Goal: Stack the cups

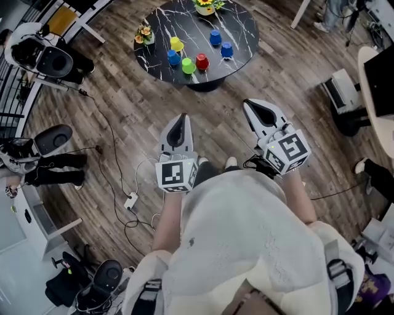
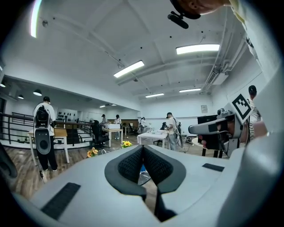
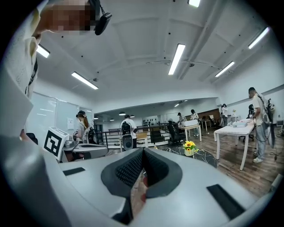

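Several small cups stand apart on a round black marble table (image 1: 240,24) at the top of the head view: a yellow cup (image 1: 176,43), a green cup (image 1: 188,66), a red cup (image 1: 202,61) and three blue cups (image 1: 215,37). My left gripper (image 1: 180,118) and right gripper (image 1: 251,106) hang over the wood floor, well short of the table, both pointing toward it. Both are shut with nothing held. The pads meet in the left gripper view (image 2: 143,148) and in the right gripper view (image 3: 143,153), where slivers of the cups show through the slit below.
Two flower pots (image 1: 144,34) (image 1: 206,6) stand on the table's far edge. Cables and a power strip (image 1: 130,201) lie on the floor at left. A seated person's legs (image 1: 55,169) are at far left, and a white desk (image 1: 369,92) is at right. People stand farther back in the room.
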Action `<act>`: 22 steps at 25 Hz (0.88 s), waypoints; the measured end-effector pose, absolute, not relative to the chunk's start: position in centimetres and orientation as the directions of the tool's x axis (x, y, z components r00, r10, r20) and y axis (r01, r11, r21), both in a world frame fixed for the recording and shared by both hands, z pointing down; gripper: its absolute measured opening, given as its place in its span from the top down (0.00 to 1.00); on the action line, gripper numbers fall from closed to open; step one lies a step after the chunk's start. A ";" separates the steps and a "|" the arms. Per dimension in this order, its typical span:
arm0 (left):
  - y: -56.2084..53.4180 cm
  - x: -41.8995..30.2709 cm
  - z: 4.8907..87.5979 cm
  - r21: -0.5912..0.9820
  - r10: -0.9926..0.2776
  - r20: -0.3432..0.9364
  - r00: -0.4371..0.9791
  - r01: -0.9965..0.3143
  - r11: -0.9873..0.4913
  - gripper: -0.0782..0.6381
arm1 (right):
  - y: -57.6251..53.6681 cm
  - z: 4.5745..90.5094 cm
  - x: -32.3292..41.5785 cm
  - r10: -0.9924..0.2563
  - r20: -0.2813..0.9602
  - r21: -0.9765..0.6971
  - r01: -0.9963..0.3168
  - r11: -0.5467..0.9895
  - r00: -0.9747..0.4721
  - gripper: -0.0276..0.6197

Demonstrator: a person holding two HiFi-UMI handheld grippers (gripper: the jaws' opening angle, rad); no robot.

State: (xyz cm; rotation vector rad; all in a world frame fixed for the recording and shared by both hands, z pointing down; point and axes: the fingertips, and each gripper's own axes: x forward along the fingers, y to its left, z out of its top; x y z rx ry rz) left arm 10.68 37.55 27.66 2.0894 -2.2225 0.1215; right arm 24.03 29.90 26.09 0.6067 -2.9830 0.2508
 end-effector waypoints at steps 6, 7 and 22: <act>37.8 11.1 28.4 0.014 -0.989 0.120 -0.090 -0.996 0.092 0.86 | 29.7 27.0 24.7 -0.371 0.129 -0.152 -0.388 0.909 -0.920 0.95; 37.9 11.2 28.5 0.017 -0.989 0.119 -0.094 -0.995 0.096 0.86 | 29.8 27.2 25.0 -0.370 0.133 -0.154 -0.387 0.909 -0.920 0.95; 33.0 7.5 29.3 0.021 -0.994 0.096 -0.047 -0.999 0.049 0.72 | 25.7 28.4 22.0 -0.386 0.163 -0.140 -0.408 0.902 -0.908 0.84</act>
